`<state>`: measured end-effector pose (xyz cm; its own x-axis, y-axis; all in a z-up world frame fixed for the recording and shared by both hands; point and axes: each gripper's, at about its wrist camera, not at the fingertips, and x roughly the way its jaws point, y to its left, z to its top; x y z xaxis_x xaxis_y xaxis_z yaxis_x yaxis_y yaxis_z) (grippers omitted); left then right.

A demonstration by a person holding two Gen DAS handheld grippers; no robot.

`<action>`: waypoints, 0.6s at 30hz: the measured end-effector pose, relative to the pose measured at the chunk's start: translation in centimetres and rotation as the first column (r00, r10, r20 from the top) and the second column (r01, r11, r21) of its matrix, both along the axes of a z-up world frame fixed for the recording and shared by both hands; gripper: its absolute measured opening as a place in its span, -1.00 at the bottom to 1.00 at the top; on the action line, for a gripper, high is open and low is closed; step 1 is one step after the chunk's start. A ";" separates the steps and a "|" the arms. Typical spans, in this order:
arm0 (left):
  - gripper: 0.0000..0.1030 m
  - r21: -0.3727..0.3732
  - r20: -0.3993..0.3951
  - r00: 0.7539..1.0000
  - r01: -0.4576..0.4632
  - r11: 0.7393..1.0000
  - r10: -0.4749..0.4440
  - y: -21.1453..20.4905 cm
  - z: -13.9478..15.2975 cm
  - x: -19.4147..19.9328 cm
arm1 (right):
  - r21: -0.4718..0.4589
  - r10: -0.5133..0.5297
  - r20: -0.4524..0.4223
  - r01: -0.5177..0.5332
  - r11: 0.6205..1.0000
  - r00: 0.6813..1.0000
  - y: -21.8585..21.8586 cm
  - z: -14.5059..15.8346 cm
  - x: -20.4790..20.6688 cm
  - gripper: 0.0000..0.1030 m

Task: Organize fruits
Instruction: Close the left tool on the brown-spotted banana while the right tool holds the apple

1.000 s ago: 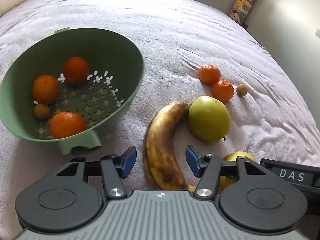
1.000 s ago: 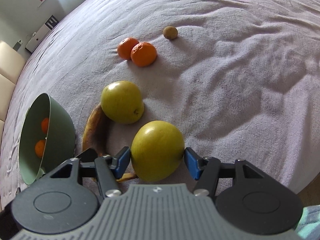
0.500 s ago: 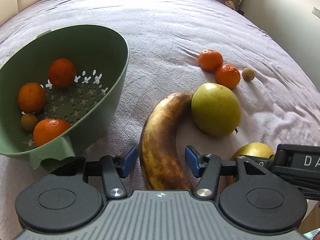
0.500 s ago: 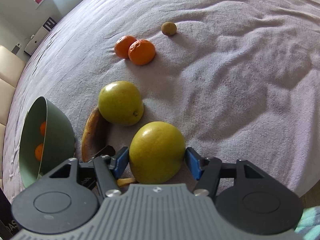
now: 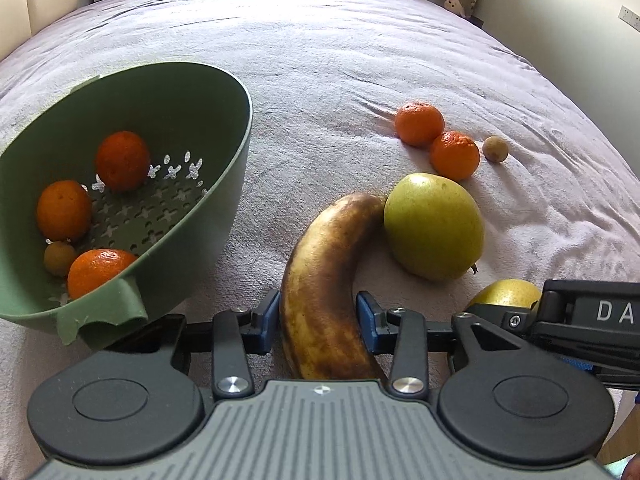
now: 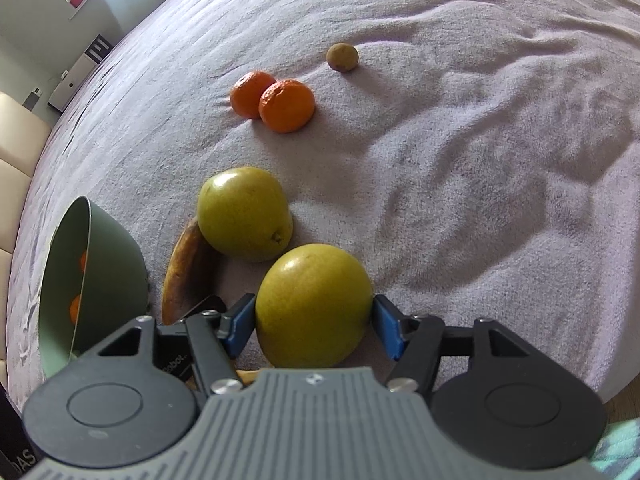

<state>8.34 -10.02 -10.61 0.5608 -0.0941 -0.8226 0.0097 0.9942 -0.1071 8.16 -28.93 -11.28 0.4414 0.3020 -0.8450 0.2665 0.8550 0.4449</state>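
Softly rumpled, a mauve fleece blanket (image 5: 320, 80) carries the fruit. Beside the perforated green plastic colander (image 5: 224, 184), the left gripper (image 5: 318, 318) has its blue-padded fingers closed against a curved, brown-mottled banana (image 5: 324, 272). Further from the colander, the right gripper (image 6: 314, 326) brackets a smooth, round yellow-green pear (image 6: 312, 304); whether its fingers press it, I cannot tell.
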 end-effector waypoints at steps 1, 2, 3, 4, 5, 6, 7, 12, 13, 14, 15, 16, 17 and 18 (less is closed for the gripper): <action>-0.12 0.002 -0.002 1.000 -0.001 1.000 0.001 0.0 0.1 0.0 | 0.003 -0.002 0.002 0.002 1.000 1.000 -0.1 0.1 0.0 0.17; -0.12 0.004 -0.003 1.000 -0.001 1.000 0.001 0.0 0.2 -0.1 | 0.006 -0.004 0.006 0.004 1.000 1.000 -0.2 0.2 -0.1 0.17; -0.12 0.006 -0.004 1.000 -0.001 1.000 0.001 -0.1 0.2 0.0 | 0.009 -0.006 0.009 0.006 1.000 1.000 -0.3 0.3 -0.1 0.17; -0.12 0.007 -0.003 1.000 -0.001 1.000 0.001 -0.1 0.3 -0.1 | 0.011 -0.007 0.011 0.007 1.000 1.000 -0.4 0.4 -0.1 0.17; -0.12 0.007 -0.002 1.000 -0.002 1.000 0.002 0.0 0.4 -0.1 | 0.013 -0.008 0.015 0.008 1.000 1.000 -0.4 0.5 -0.2 0.17; -0.13 0.007 0.000 1.000 -0.003 1.000 0.003 0.0 0.6 -0.1 | 0.014 -0.007 0.019 0.007 1.000 1.000 -0.4 0.6 -0.2 0.16; -0.13 0.006 0.001 1.000 -0.005 1.000 0.005 0.0 0.7 -0.2 | 0.015 -0.005 0.023 0.005 1.000 1.000 -0.4 0.7 -0.2 0.16; -0.13 0.006 0.017 1.000 -0.011 1.000 0.011 0.4 1.7 -0.7 | 0.019 -0.001 0.044 0.000 1.000 0.999 -0.3 1.4 -0.5 0.16; -0.13 0.004 0.018 1.000 -0.012 1.000 0.012 0.5 1.9 -0.8 | 0.019 -0.002 0.048 0.001 1.000 0.999 -0.3 1.6 -0.5 0.16; -0.13 0.005 0.020 1.000 -0.011 1.000 0.011 0.5 2.1 -1.0 | 0.019 -0.003 0.053 0.002 1.000 0.999 -0.3 1.7 -0.5 0.16; -0.14 0.008 0.022 1.000 -0.010 1.000 0.009 0.6 2.3 -1.1 | 0.019 -0.003 0.057 0.002 1.000 0.998 -0.3 1.8 -0.6 0.16; -0.14 0.010 0.024 1.000 -0.009 1.000 0.009 0.6 2.4 -1.2 | 0.019 -0.004 0.061 0.002 1.000 0.998 -0.3 1.9 -0.6 0.16; -0.14 0.013 0.026 1.000 -0.009 1.000 0.009 0.7 2.6 -1.4 | 0.018 -0.003 0.063 0.002 1.000 0.998 -0.3 2.0 -0.6 0.16; -0.14 0.016 0.027 1.000 -0.009 1.000 0.009 0.7 2.7 -1.5 | 0.017 -0.003 0.063 0.002 1.000 0.998 -0.3 2.0 -0.6 0.16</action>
